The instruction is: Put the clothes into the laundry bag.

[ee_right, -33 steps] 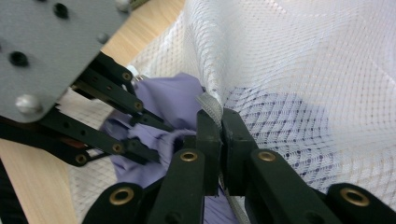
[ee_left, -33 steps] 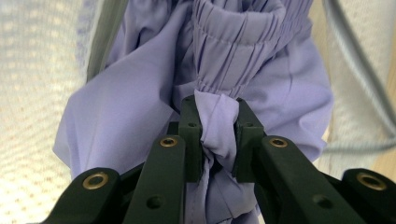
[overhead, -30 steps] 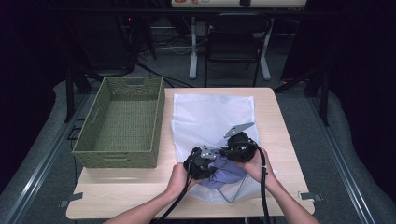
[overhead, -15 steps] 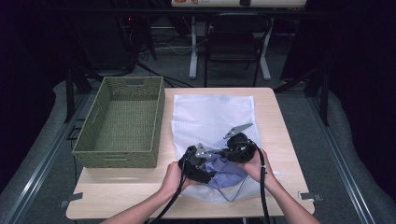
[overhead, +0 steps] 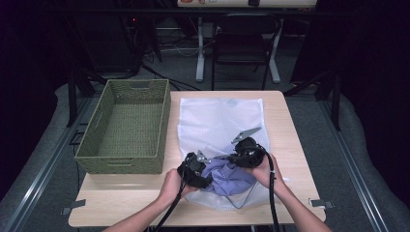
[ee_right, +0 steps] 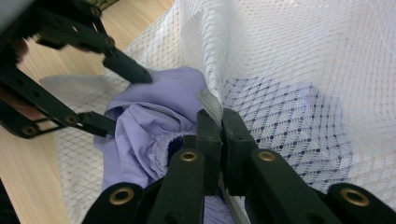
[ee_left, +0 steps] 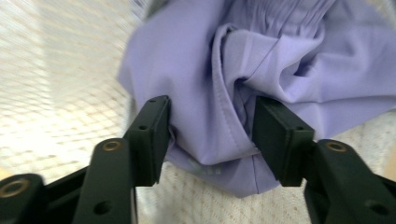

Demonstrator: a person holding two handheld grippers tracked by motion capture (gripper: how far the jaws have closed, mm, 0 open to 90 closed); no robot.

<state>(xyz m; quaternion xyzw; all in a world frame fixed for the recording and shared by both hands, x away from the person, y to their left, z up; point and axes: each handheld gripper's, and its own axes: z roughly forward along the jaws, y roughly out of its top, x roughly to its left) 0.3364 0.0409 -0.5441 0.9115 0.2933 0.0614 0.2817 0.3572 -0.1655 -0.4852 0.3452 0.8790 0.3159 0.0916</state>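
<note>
Since a second ago the left gripper [overhead: 205, 166] has slid from the middle of the lilac garment [overhead: 228, 177] toward its 9 o'clock edge, and its jaws, just closing, stand apart around a bunched fold without clearly pressing it. One white mesh bag [overhead: 220, 123] lies at the table's [overhead: 130, 200] centre with that one garment half inside its 6 o'clock mouth, whose edge the right gripper [overhead: 232, 157] clamps tight. One green woven basket [overhead: 126, 128] sits at 9 o'clock with nothing inside.
</note>
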